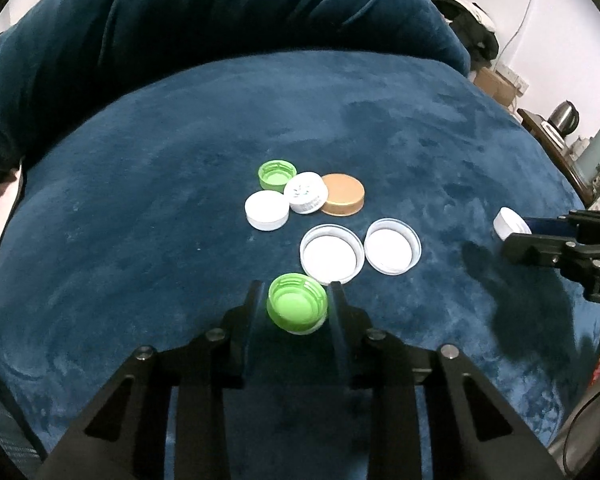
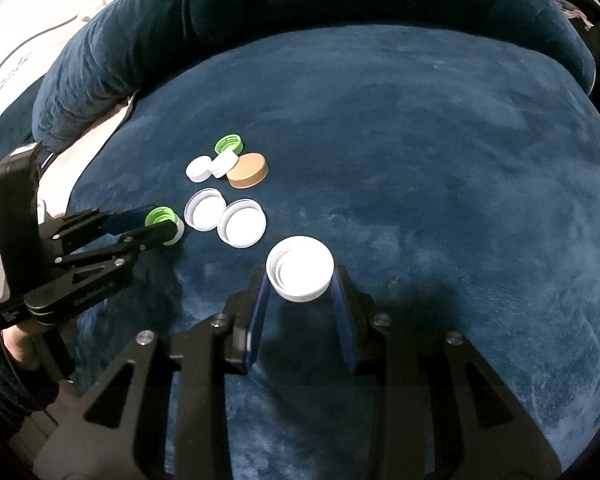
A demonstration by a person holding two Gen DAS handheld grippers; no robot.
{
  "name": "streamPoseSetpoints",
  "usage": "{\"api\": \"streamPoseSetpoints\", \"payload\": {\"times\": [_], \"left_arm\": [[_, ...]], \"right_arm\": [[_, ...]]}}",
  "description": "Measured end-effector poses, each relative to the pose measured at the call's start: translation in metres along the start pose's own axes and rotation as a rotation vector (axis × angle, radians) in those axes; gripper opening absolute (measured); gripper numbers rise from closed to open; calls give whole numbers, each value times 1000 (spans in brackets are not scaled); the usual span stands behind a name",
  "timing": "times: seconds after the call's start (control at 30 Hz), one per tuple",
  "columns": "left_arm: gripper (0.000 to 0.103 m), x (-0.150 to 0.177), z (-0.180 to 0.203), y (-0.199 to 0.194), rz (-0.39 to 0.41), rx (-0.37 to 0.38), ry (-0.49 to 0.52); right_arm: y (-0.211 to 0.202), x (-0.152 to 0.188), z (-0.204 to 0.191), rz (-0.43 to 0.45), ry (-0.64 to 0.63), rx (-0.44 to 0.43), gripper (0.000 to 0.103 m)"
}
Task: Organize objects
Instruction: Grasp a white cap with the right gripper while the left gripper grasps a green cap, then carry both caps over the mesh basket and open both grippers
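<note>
A green bottle cap [image 1: 297, 307], open side up, sits between the fingers of my left gripper [image 1: 296, 292], which is shut on it; the same cap [image 2: 161, 216] and gripper [image 2: 164, 227] also show in the right wrist view. My right gripper [image 2: 300, 278] is shut on a white cap [image 2: 300, 268], open side up. From the left wrist view that gripper [image 1: 514, 236] and its white cap [image 1: 509, 221] are at the far right. Ahead lie two wide white lids [image 1: 332, 254] [image 1: 392, 246], a gold lid [image 1: 343, 194], two white caps [image 1: 267, 211] [image 1: 305, 192] and a second green cap [image 1: 277, 175].
Everything lies on a dark blue velvet seat cushion [image 1: 140, 200] with a puffy blue backrest [image 1: 180, 20] behind. A kettle [image 1: 564, 118] and boxes stand on furniture past the cushion's right edge. A person's hand [image 2: 16, 346] grips the left tool's handle.
</note>
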State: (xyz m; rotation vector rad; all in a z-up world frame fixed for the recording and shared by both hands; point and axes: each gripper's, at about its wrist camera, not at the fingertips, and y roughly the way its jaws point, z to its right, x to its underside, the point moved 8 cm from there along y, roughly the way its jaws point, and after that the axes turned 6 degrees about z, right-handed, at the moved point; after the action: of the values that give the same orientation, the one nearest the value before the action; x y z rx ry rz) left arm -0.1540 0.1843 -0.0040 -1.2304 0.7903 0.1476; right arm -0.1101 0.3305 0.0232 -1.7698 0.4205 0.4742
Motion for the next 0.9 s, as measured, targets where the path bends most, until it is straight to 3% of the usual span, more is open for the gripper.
{"api": "streamPoseSetpoints", "payload": {"times": [0.23, 0.63, 0.9], "left_arm": [[32, -8, -15, -32, 54, 36, -96], [32, 6, -85, -105, 118, -117, -166], [32, 24, -166, -192, 223, -214, -309]], "right_arm": [[0, -3, -14, 6, -29, -9, 33], [-3, -17, -70, 32, -103, -44, 33], [-7, -24, -139, 50, -195, -102, 33]]}}
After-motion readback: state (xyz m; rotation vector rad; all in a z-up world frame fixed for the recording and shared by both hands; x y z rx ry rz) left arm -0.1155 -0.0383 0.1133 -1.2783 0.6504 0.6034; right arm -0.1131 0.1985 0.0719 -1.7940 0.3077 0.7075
